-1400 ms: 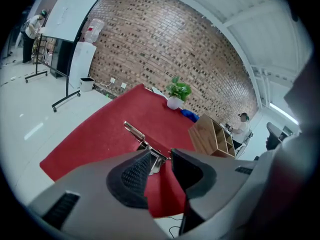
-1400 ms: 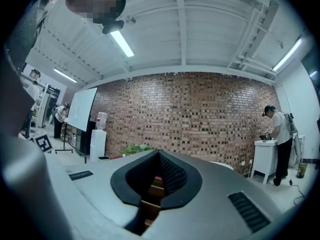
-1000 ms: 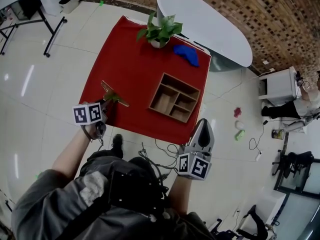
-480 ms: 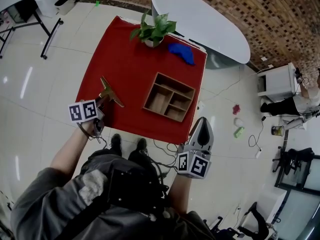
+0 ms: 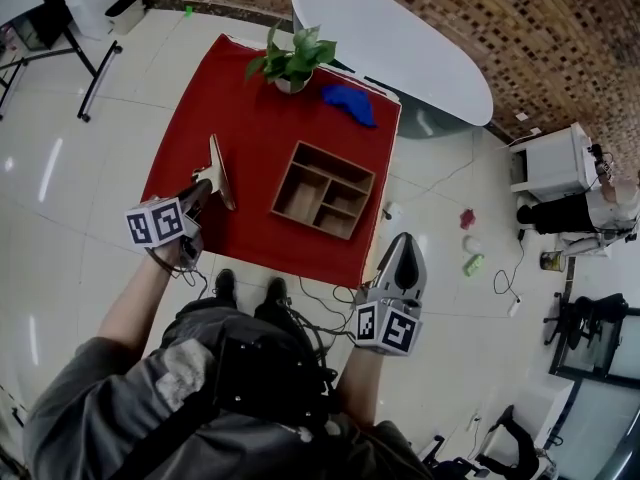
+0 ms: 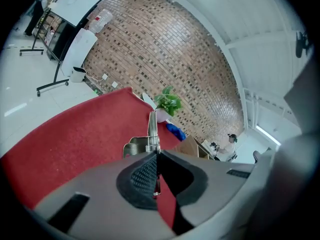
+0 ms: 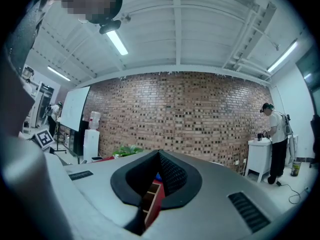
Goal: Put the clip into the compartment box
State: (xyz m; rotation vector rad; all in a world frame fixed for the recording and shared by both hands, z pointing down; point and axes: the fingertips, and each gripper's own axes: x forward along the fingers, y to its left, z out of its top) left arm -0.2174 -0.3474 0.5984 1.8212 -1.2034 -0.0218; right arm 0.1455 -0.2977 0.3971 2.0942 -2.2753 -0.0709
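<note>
A metal clip [image 5: 215,168] with a long flat handle sticks out from my left gripper [image 5: 197,195], which is shut on its near end over the left part of the red cloth. In the left gripper view the clip [image 6: 152,130] stands edge-on between the black pads, its spring [image 6: 134,145] to the left. The wooden compartment box [image 5: 323,190] sits to the right on the cloth, all its sections bare. My right gripper [image 5: 401,264] hangs off the table's near right corner, shut with nothing in it; the box [image 7: 150,198] shows below its meeting jaws.
A potted plant [image 5: 291,63] and a blue cloth-like thing [image 5: 348,104] lie at the far edge of the red table [image 5: 250,118]. A white oval table [image 5: 390,38] stands beyond. Cables trail on the floor by my feet.
The left jaws have closed on the clip. The clip has turned from lying slantwise on the cloth to pointing away from me. The right gripper has stayed put.
</note>
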